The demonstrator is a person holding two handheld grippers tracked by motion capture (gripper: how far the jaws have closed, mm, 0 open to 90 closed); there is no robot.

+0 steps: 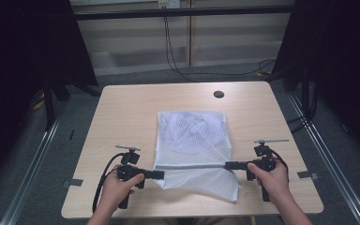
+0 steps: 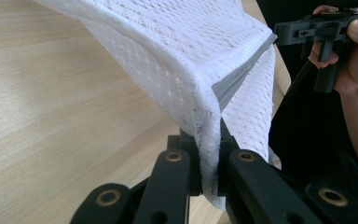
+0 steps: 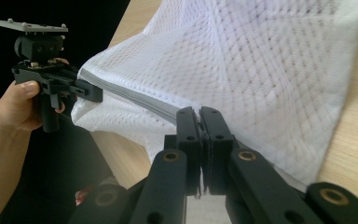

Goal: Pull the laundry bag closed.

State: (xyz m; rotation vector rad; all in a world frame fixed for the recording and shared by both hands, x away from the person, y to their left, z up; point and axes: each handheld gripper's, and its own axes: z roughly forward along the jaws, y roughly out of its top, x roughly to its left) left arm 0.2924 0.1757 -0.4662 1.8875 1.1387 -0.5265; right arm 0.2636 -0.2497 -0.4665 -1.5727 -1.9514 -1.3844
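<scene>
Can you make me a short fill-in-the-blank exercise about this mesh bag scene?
1. The mesh bag is ____ in colour.
2. The left gripper and right gripper each clamp one end of the bag's grey ____.
3. The bag's far part rests on a ____ table.

Missing words: white; zipper strip; wooden

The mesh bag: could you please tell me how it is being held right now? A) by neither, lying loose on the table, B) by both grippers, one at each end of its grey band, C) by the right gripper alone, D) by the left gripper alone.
B: the left gripper and the right gripper are each shut on the mesh bag, at opposite ends of its grey band.
</scene>
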